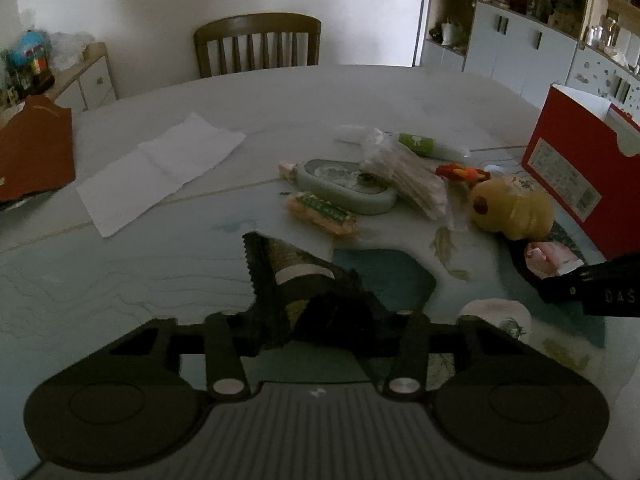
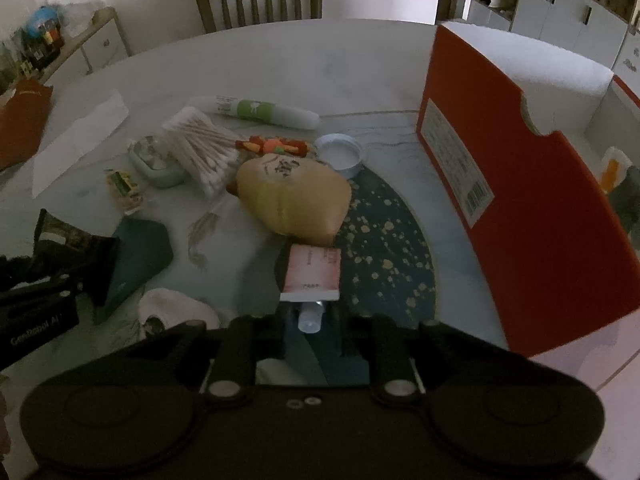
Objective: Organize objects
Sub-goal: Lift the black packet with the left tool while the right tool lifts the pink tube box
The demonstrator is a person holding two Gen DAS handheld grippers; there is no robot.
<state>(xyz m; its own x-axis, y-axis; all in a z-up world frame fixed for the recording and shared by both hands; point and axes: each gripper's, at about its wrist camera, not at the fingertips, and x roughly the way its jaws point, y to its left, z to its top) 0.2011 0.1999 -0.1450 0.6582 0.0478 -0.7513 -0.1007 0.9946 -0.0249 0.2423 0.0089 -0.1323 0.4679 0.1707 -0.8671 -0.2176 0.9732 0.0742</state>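
Note:
My left gripper (image 1: 316, 320) is shut on a dark sachet (image 1: 288, 268) with a serrated edge and a white band, held above the table. It shows at the left of the right wrist view (image 2: 72, 240). My right gripper (image 2: 310, 320) is shut on a small pink tube (image 2: 312, 272), gripped at its white cap end; the tube also shows in the left wrist view (image 1: 548, 256). A red open box (image 2: 520, 200) stands to the right, with a few items inside. A pile lies in the table's middle: a yellow plush toy (image 2: 292, 200), cotton swabs (image 2: 200, 148), a white-green tube (image 2: 260, 112).
Also on the table: a grey-green case (image 1: 344, 184), a snack packet (image 1: 320, 212), a white lid (image 2: 340, 152), an orange toy (image 2: 276, 146), a white sock (image 2: 176, 312), white paper (image 1: 160, 168). A brown bag (image 1: 32, 148) sits at the left. A chair (image 1: 256, 44) stands behind.

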